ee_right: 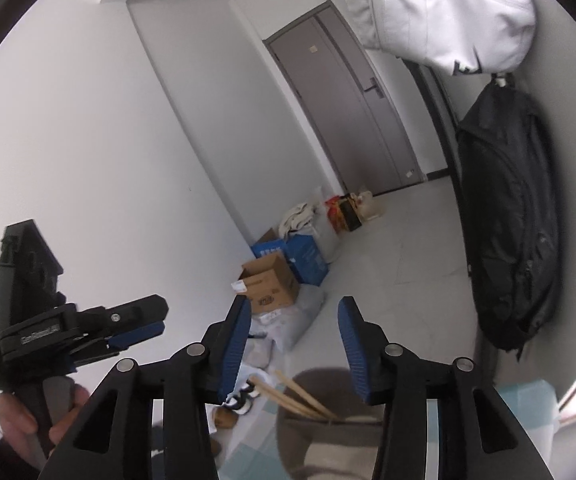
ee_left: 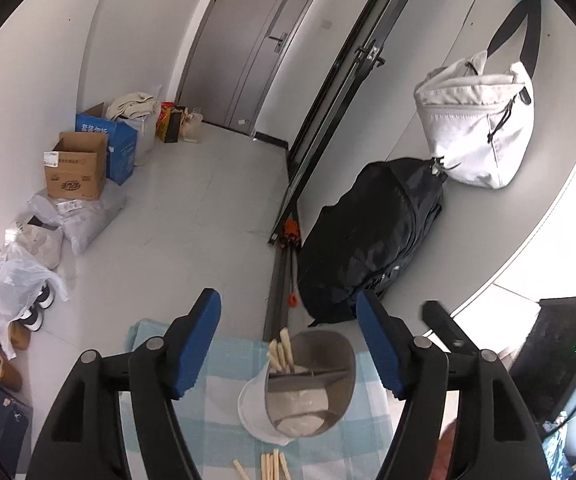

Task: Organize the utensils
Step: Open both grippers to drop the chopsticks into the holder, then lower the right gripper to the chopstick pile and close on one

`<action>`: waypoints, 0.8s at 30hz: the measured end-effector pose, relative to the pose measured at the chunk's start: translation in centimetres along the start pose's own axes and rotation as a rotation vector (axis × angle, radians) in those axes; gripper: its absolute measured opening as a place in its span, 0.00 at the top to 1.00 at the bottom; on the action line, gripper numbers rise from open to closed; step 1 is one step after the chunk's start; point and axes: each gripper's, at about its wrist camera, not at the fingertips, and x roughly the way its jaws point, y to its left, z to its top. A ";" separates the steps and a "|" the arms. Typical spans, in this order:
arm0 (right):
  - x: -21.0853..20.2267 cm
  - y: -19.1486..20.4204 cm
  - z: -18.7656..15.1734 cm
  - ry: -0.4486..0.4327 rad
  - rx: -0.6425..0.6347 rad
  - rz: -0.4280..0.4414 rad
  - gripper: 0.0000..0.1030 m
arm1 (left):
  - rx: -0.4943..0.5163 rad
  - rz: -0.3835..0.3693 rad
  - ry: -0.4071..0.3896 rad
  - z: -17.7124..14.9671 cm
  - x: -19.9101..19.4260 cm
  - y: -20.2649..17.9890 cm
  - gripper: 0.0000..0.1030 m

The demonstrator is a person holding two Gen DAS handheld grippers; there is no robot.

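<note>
Now the left gripper (ee_left: 288, 344) hangs with its blue pads wide apart, gripping nothing, above the checked tablecloth (ee_left: 215, 420). Between the jaws in that view sits the utensil holder (ee_left: 308, 384), near the cloth's far edge, a few chopsticks (ee_left: 281, 350) standing in its rear compartment. More loose chopsticks (ee_left: 271, 466) lie on the cloth nearer the camera. Over on the other side, the right gripper (ee_right: 292, 344) is parted too, empty, hovering above the holder.
</note>
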 end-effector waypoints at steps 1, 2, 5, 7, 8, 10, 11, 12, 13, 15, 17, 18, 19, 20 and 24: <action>-0.8 0.1 -0.1 -0.007 0.000 -0.002 0.47 | 0.000 0.011 0.004 -0.1 -0.1 0.1 0.36; -1.6 0.3 -0.2 -0.015 -0.001 -0.003 0.41 | 0.000 0.023 0.004 -0.3 -0.4 -0.1 0.36; -3.3 0.8 -0.4 -0.027 -0.011 -0.005 0.35 | 0.009 0.057 0.000 -1.0 -1.3 -0.3 0.36; -4.2 1.1 -0.6 -0.030 -0.021 -0.009 0.30 | 0.026 0.085 -0.008 -1.5 -2.0 -0.6 0.35; -4.8 1.3 -0.9 -0.030 -0.027 -0.009 0.27 | 0.043 0.112 -0.017 -1.9 -2.3 -1.0 0.35; -5.7 1.7 -1.3 -0.028 -0.040 -0.009 0.25 | 0.066 0.145 -0.033 -2.7 -2.9 -1.6 0.31; -6.0 1.9 -1.5 -0.027 -0.049 -0.007 0.24 | 0.071 0.152 -0.038 -3.0 -3.2 -1.7 0.26; -6.7 2.2 -1.8 -0.031 -0.058 -0.002 0.24 | 0.075 0.158 -0.044 -3.2 -3.4 -1.8 0.24; -7.1 2.4 -2.1 -0.036 -0.064 0.002 0.24 | 0.080 0.165 -0.054 -3.5 -3.6 -2.0 0.24; -7.8 2.7 -2.7 -0.045 -0.073 0.008 0.23 | 0.089 0.174 -0.071 -4.0 -4.0 -2.4 0.24; -8.5 3.0 -3.2 -0.049 -0.078 0.008 0.21 | 0.090 0.178 -0.074 -4.3 -4.2 -2.5 0.24; -8.9 3.0 -3.4 -0.050 -0.075 0.012 0.21 | 0.091 0.179 -0.074 -4.5 -4.3 -2.5 0.24; -9.2 3.1 -3.7 -0.050 -0.070 0.015 0.19 | 0.093 0.182 -0.073 -4.8 -4.4 -2.6 0.24; -9.5 3.1 -4.0 -0.048 -0.067 0.016 0.18 | 0.096 0.183 -0.069 -5.0 -4.5 -2.6 0.24; -10.0 3.2 -5.0 -0.023 -0.080 0.011 0.17 | 0.130 0.199 -0.063 -6.3 -4.5 -3.0 0.23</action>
